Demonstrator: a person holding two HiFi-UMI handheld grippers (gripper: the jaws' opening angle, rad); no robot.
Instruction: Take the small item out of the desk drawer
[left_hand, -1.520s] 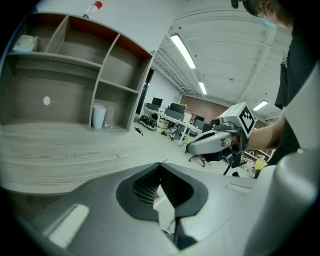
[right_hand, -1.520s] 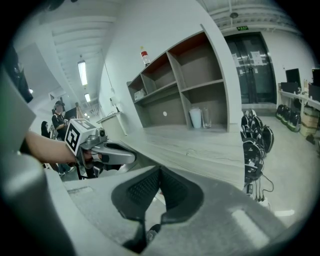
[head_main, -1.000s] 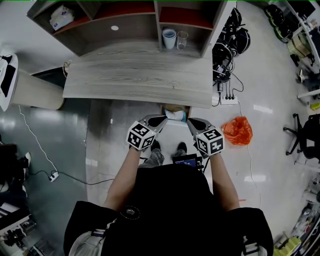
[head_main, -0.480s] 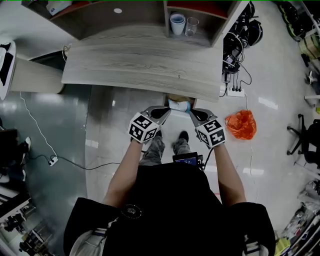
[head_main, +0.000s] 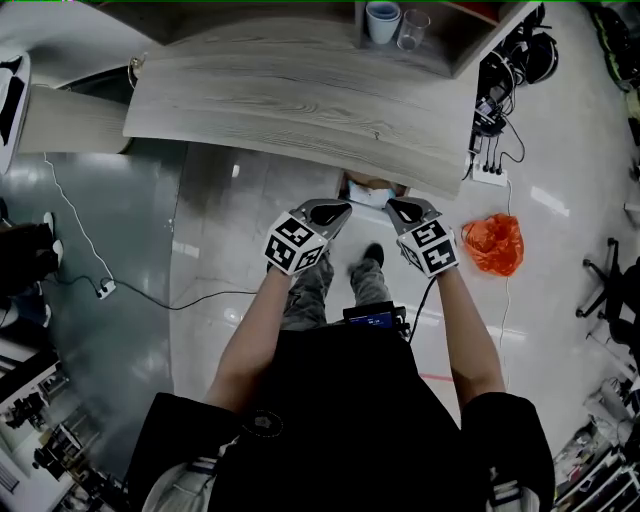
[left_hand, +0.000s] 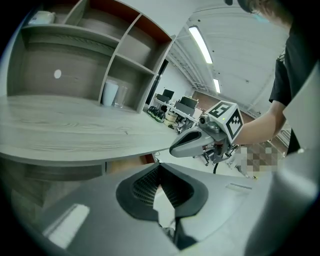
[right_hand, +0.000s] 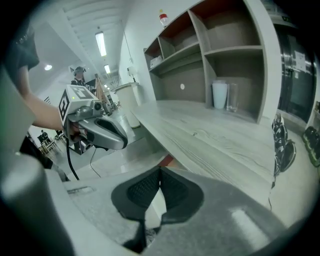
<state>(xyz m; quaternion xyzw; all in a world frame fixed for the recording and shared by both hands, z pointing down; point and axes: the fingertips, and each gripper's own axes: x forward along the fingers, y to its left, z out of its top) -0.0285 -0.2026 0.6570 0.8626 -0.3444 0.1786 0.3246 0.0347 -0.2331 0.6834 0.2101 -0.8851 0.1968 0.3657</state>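
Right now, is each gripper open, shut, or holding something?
Left gripper: closed, nothing held.
Right gripper: closed, nothing held.

I've got the wood-grain table (head_main: 290, 100) at twelve o'clock, with its shelf unit (right_hand: 233, 49) standing along the far edge. One compartment holds a white cup (head_main: 382, 20), and a clear glass (head_main: 413, 30) sits just beside it. On the glossy floor (head_main: 210, 240) an orange bag (head_main: 497, 243) lies at three o'clock, with a power strip (head_main: 488, 175) near it at two.

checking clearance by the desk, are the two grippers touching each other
Apart. The head view shows a clear gap between the left gripper and the right gripper.
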